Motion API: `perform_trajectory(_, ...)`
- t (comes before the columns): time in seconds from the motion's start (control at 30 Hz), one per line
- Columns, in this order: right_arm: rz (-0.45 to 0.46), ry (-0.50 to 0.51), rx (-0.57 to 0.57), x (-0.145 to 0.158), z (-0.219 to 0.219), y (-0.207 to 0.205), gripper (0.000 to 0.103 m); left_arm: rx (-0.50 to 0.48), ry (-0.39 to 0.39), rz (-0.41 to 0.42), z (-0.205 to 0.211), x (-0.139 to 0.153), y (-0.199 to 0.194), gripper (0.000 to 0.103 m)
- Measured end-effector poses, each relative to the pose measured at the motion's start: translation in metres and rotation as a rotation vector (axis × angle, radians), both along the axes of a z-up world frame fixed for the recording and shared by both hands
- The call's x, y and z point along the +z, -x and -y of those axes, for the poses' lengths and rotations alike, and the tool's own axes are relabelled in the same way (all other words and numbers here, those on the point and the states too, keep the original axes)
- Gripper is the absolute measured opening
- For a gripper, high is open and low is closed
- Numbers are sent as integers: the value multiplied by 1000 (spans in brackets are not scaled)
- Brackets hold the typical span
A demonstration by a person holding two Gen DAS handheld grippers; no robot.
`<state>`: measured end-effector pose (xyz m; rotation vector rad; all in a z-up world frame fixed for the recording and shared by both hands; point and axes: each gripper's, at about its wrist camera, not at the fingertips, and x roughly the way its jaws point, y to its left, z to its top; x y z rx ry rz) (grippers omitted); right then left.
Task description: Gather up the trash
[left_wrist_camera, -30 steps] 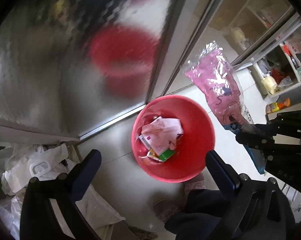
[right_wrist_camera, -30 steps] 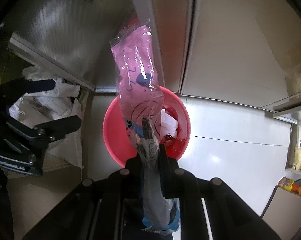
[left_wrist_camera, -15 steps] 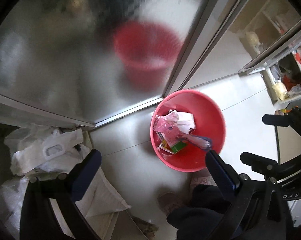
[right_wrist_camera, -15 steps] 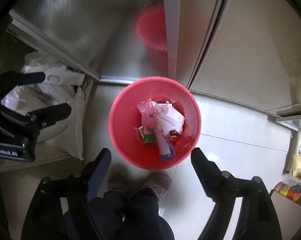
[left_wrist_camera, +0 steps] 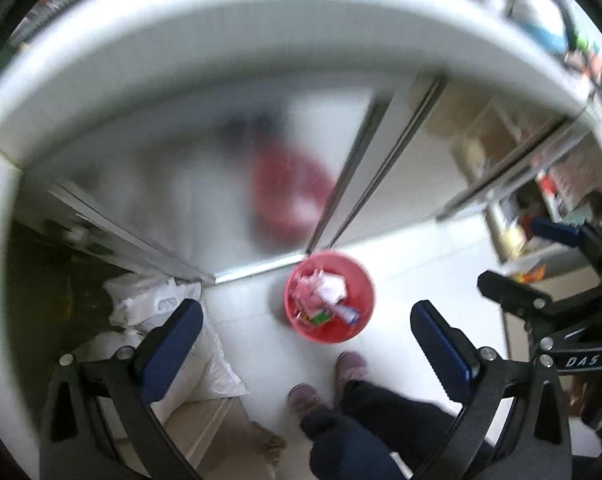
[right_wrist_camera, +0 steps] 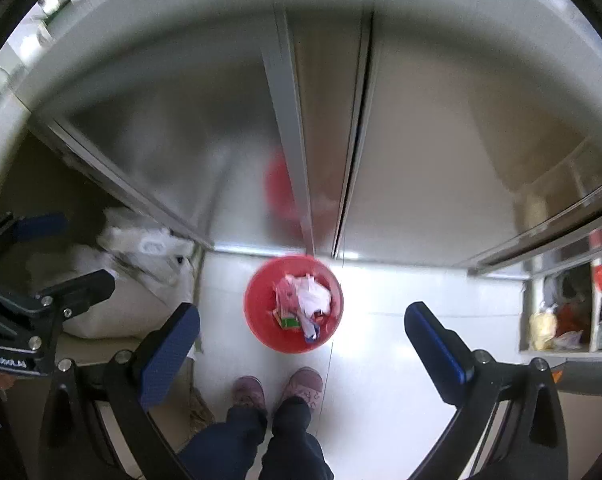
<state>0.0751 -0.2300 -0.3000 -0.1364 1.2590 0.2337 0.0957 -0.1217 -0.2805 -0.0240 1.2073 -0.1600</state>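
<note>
Both grippers, left point(left_wrist_camera: 307, 330) and right point(right_wrist_camera: 303, 326), hang empty with jaws spread wide above the round red plastic bin point(right_wrist_camera: 257, 300). Pink plastic wrapper point(right_wrist_camera: 287, 294) and crumpled white paper point(right_wrist_camera: 315, 296) lie inside it, on the white tiled floor point(right_wrist_camera: 381, 340) beside the frosted glass sliding door point(right_wrist_camera: 173, 152).

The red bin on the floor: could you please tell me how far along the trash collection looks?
Done: the red bin holds a pink wrapper, white paper and a small green carton. In hand: nothing; the left hand-held gripper and right hand-held gripper are both open, above the bin. Left: no loose trash shows on the floor near the bin.
</note>
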Motion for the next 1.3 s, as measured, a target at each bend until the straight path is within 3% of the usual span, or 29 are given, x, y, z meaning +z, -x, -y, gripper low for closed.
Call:
perform_trajectory(0.17, 83, -16, -6, 97, -7, 8, 102, 40, 11, 95, -4, 87, 16, 103)
perform_trajectory(0.27, 156, -32, 14, 145, -11, 12, 102, 49, -32, 144, -5, 128, 26, 103)
perform_trajectory(0.43, 265, -56, -11, 201, -18, 27, 102, 76, -63, 233, -13, 178, 51, 103)
perform_trajectory(0.67, 421, -72, -29, 270, -24, 75, 102, 94, -19, 375, -28, 257, 110, 103)
perform_trajectory(0.93, 560, -73, -42, 315, -40, 138, 102, 72, -9, 514, -36, 315, 181, 103)
perform_trajectory(1.3, 617, -70, -52, 335, -48, 191, 102, 11, -30, 555, -24, 329, 241, 103)
